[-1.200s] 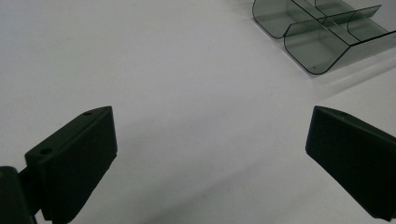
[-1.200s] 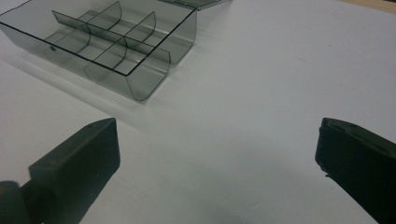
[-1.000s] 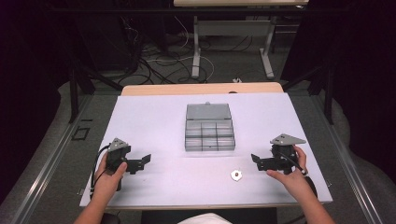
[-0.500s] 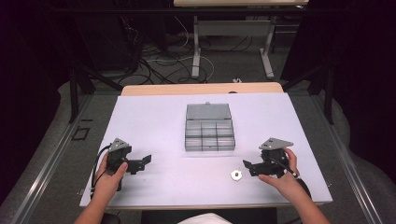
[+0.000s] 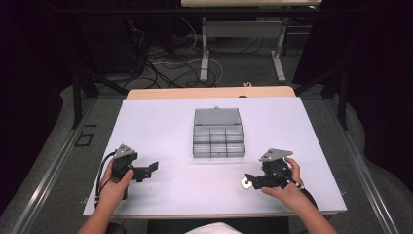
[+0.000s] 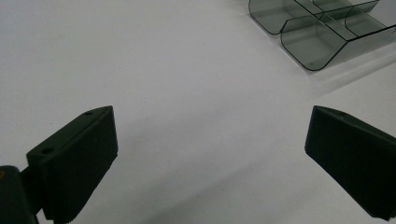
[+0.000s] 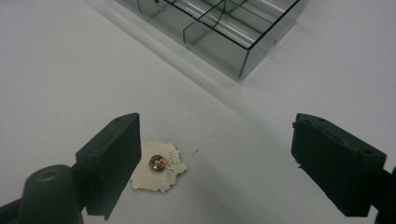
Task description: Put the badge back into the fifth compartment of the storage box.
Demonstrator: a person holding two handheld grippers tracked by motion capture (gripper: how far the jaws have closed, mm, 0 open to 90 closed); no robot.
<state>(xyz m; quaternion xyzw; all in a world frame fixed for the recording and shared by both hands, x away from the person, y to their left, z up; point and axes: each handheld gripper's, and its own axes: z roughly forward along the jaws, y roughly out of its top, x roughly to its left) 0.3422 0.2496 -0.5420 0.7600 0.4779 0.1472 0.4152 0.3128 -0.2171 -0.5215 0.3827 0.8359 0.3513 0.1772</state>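
A small pale badge point(image 7: 159, 166) with a gold stud in its middle lies flat on the white table point(image 5: 160, 126). My right gripper point(image 7: 215, 126) hovers over it. The badge lies between the jaws, right beside the left one, and neither pad presses on it. These jaws have just been closing and still stand well apart. In the high view the right gripper point(image 5: 250, 179) sits at the front right with the badge point(image 5: 245, 184) at its tips. My left gripper point(image 5: 153, 167) rests at the front left, and the left gripper point(image 6: 210, 121) is wide open over bare table.
A clear grey compartment box point(image 5: 218, 134) with its lid folded back stands in the middle of the table; the box's corner point(image 6: 322, 32) lies ahead of the left gripper, and the box point(image 7: 219, 28) is beyond the badge. Desk legs and cables lie behind the table.
The right hand has slid left across the table up to the badge, and its jaws have narrowed. The left hand has stayed where it was.
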